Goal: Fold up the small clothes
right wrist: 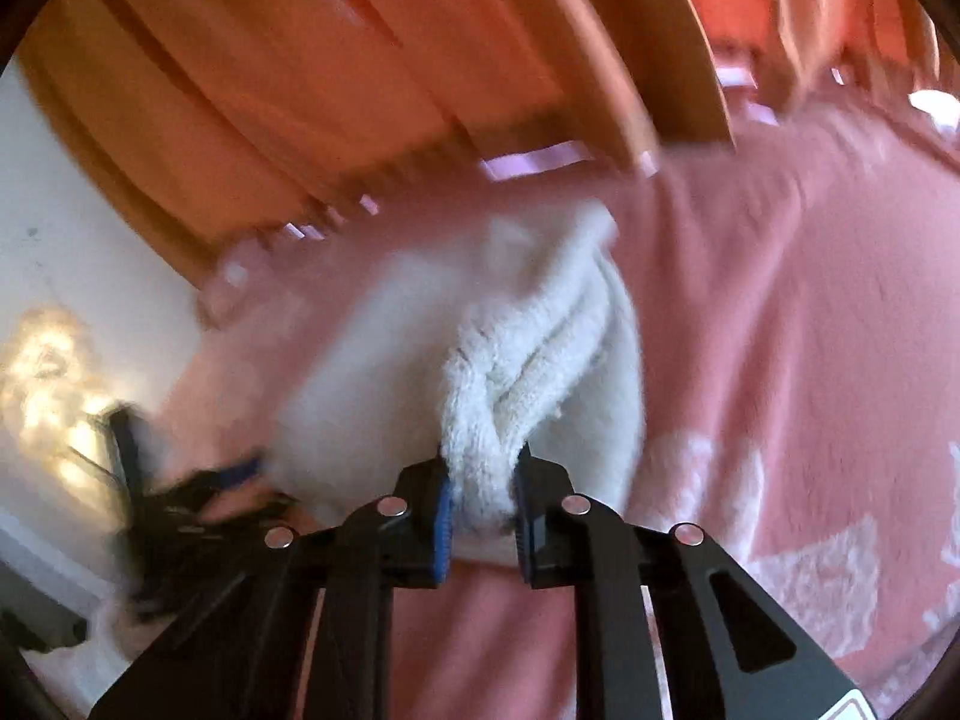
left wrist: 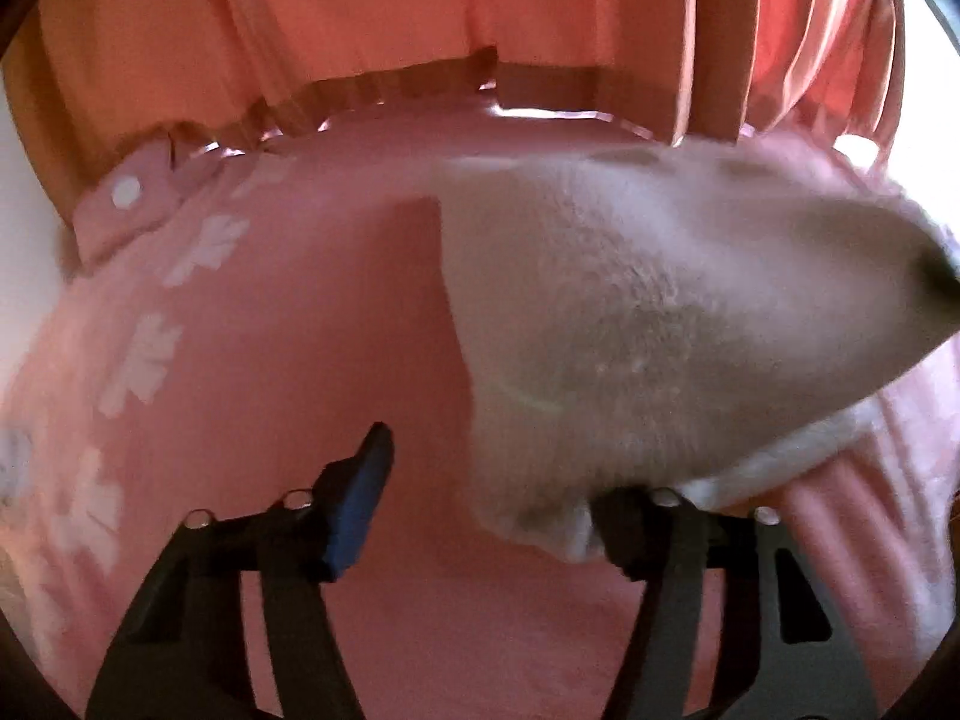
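Two hand-held grippers: right hand-held gripper (right wrist: 480, 501) clamps white fleece garment (right wrist: 540, 360) mid-fold over pink bedspread (right wrist: 810, 300); left hand-held gripper (left wrist: 489, 498) half-wide, garment edge draped on one finger. Next: lay flat.

The fleece (left wrist: 630, 330) is white. The blanket (left wrist: 270, 360) is pink with white, perhaps snowflake-like, motifs. The curtains (left wrist: 360, 12) are orange. The pads (right wrist: 443, 531) are blue.

The left gripper (left wrist: 480, 516) is matte black — two angular fingers with slotted cut-outs, each carrying small round silver fasteners on top and a ribbed blue pad (left wrist: 360, 510) on its inner face. The right gripper (right wrist: 480, 516) has the same build, with a white label edged in red at its lower corner.
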`<state>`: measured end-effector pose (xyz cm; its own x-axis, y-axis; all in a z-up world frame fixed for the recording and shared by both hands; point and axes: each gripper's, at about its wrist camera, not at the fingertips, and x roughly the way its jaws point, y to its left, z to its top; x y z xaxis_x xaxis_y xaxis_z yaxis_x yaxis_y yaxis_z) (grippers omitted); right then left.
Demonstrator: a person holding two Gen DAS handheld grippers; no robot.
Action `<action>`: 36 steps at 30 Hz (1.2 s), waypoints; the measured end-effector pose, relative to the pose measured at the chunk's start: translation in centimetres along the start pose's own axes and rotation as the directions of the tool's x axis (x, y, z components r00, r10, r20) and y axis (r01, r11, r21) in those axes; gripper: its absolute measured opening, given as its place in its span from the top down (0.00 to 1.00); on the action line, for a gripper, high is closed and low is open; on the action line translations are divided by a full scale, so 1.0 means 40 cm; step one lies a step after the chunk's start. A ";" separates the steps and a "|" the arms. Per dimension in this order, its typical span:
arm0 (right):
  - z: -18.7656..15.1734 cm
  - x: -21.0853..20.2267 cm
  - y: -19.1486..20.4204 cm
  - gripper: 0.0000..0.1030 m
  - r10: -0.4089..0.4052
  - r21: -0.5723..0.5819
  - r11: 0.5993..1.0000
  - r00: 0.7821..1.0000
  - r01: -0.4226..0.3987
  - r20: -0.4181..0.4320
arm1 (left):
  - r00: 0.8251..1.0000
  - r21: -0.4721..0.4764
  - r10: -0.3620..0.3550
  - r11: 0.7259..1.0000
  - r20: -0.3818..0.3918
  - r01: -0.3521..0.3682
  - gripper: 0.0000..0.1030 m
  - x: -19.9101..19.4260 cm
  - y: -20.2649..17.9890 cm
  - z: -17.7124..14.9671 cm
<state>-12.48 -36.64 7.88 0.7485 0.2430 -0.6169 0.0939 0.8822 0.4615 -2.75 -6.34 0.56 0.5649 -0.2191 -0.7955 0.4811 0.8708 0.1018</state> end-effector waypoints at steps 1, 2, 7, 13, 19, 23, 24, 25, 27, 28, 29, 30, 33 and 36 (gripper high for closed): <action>-0.003 0.015 -0.009 0.86 -0.042 -0.019 0.999 0.999 0.041 -0.025 | 1.000 -0.004 0.002 1.000 -0.019 -0.002 0.44 0.015 0.005 -0.004; -0.019 0.057 -0.027 0.86 -0.133 -0.053 0.990 0.988 0.129 -0.082 | 0.999 -0.007 0.004 1.000 -0.032 -0.004 0.44 0.029 0.012 -0.010; -0.077 0.174 -0.099 0.86 -0.215 -0.059 0.977 0.945 0.207 -0.245 | 0.999 0.021 0.025 0.999 -0.031 -0.024 0.44 0.038 0.013 -0.029; -0.070 0.154 -0.079 0.75 -0.266 -0.097 0.964 0.934 0.249 -0.240 | 0.998 0.025 -0.001 1.000 -0.056 0.002 0.44 0.005 0.018 -0.038; -0.025 0.024 0.052 0.70 -0.188 -0.122 0.976 0.981 0.181 -0.047 | 0.999 0.022 -0.041 0.999 0.003 0.041 0.34 -0.133 0.076 -0.057; 0.010 0.115 0.158 0.70 -0.054 -0.186 0.982 0.996 0.039 -0.074 | 0.997 -0.011 -0.014 1.000 0.072 0.015 0.31 -0.185 0.093 -0.016; 0.011 0.166 0.170 0.70 -0.048 -0.195 0.981 0.992 0.025 -0.115 | 0.996 -0.012 0.006 1.000 0.084 -0.005 0.30 -0.188 0.091 -0.006; -0.004 0.255 0.177 0.70 -0.038 -0.187 0.982 0.973 -0.006 -0.228 | 0.996 -0.012 0.014 1.000 0.089 -0.013 0.30 -0.190 0.088 0.000; -0.082 0.416 0.200 0.70 -0.098 -0.242 0.970 0.897 -0.010 -0.430 | 0.995 -0.015 0.014 1.000 0.098 -0.013 0.30 -0.187 0.082 0.008; -0.101 0.425 0.219 0.70 -0.133 -0.298 0.955 0.899 0.003 -0.418 | 0.996 -0.017 0.013 1.000 0.091 -0.011 0.30 -0.181 0.081 0.008; -0.102 0.411 0.238 0.70 -0.158 -0.332 0.943 0.904 0.019 -0.397 | 0.996 -0.018 0.008 1.000 0.085 -0.007 0.30 -0.175 0.081 0.008; -0.089 0.391 0.247 0.71 -0.159 -0.333 0.943 0.912 0.026 -0.379 | 0.997 -0.020 0.008 1.000 0.080 -0.006 0.30 -0.170 0.081 0.006; -0.034 0.286 0.225 0.74 -0.083 -0.243 0.970 0.964 0.020 -0.253 | 0.998 -0.024 0.010 1.000 0.059 -0.008 0.30 -0.146 0.082 0.000; -0.047 0.299 0.181 0.74 -0.150 -0.233 0.969 0.949 0.086 -0.278 | 0.999 -0.029 0.005 1.000 0.037 -0.003 0.30 -0.123 0.072 -0.003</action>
<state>-4.08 -26.60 2.64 0.5135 0.2099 -0.8320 0.0023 0.9693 0.2460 -4.21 -2.70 4.69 0.5913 -0.2312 -0.7726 0.4594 0.8840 0.0871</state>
